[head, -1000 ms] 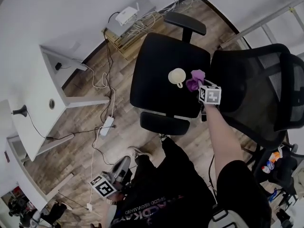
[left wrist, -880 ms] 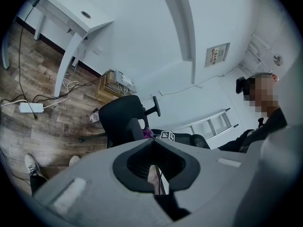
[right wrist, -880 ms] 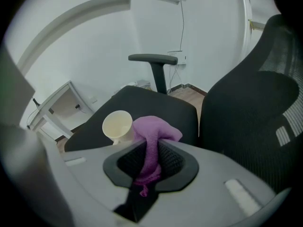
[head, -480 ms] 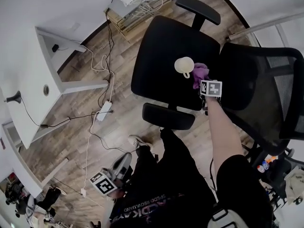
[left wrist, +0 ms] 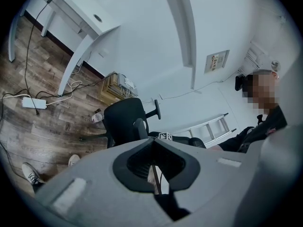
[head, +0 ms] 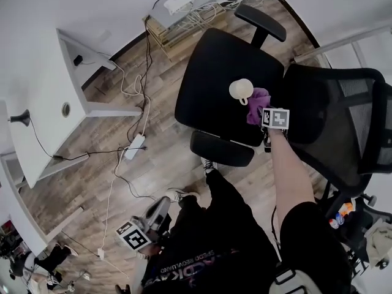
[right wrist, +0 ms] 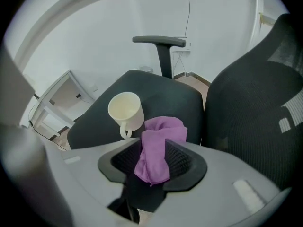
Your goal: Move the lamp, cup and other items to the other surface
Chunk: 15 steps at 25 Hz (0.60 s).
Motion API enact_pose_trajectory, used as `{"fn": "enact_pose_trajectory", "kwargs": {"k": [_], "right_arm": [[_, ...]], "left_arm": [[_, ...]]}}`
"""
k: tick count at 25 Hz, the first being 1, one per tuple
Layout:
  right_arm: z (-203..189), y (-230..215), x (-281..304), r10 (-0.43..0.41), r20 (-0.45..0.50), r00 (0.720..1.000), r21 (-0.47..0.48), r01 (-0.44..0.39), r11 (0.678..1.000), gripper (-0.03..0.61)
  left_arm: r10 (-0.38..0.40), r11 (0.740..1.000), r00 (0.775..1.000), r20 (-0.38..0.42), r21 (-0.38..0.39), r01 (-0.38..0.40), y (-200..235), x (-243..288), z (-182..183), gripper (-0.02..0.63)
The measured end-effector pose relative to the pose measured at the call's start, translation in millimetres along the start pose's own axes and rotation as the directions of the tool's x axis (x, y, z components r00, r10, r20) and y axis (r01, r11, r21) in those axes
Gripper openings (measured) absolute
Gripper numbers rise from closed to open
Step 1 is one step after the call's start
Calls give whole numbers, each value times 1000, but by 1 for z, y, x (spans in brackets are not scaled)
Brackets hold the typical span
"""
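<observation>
A cream cup (head: 241,89) (right wrist: 125,110) stands upright on the black seat of an office chair (head: 214,84) (right wrist: 161,91). A purple cloth (head: 257,100) (right wrist: 158,145) lies bunched right beside it. One end of the cloth rests on the seat and the other hangs between the jaws of my right gripper (head: 264,110) (right wrist: 154,143). Those jaws have just been opening and stand apart, loose around the cloth. My left gripper (head: 160,206) (left wrist: 151,143) is held low by the person's leg, far from the chair, its jaws together with nothing in them.
A mesh-backed chair (head: 343,121) stands close on the right of the seat. A white desk (head: 43,103) at the left bears a small dark object (head: 20,117) with a cable. Cables and a power strip (head: 136,146) lie on the wooden floor. A low shelf (head: 184,11) stands by the wall.
My right gripper has sunk a little toward the seat and the purple cloth has settled beside the cup. The left gripper stays low at the person's side.
</observation>
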State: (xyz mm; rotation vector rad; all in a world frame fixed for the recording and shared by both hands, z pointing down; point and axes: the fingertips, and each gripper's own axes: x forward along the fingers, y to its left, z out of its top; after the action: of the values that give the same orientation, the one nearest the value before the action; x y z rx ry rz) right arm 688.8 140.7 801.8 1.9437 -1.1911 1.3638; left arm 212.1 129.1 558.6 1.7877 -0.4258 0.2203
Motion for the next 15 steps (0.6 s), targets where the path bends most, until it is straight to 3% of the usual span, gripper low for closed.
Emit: {"fn": "enact_pose_trajectory", "kwargs": {"k": [4, 5, 7, 11, 13, 15], "right_arm": [[19, -1, -34, -56, 88, 995, -24, 58, 998, 78], [25, 0, -44, -71, 113, 991, -38, 76, 996, 5], [39, 11, -62, -61, 158, 986, -62, 72, 995, 3], [82, 73, -106, 91, 291, 952, -133, -54, 990, 3], [112, 125, -130, 210, 350, 913, -210, -142, 967, 3], [118, 180, -162, 328, 368, 870, -289, -228, 930, 3]], "left_arm": [[-26, 1000, 999, 40, 18, 25, -3, -18, 4, -3], [-34, 999, 998, 50, 24, 33, -4, -23, 4, -3], [-52, 998, 996, 67, 37, 50, -6, -31, 5, -3], [-94, 993, 987, 129, 77, 84, -12, -54, 12, -3], [-118, 989, 977, 175, 113, 99, -16, -63, 22, -3], [-139, 984, 971, 195, 141, 112, -21, -76, 26, -3]]}}
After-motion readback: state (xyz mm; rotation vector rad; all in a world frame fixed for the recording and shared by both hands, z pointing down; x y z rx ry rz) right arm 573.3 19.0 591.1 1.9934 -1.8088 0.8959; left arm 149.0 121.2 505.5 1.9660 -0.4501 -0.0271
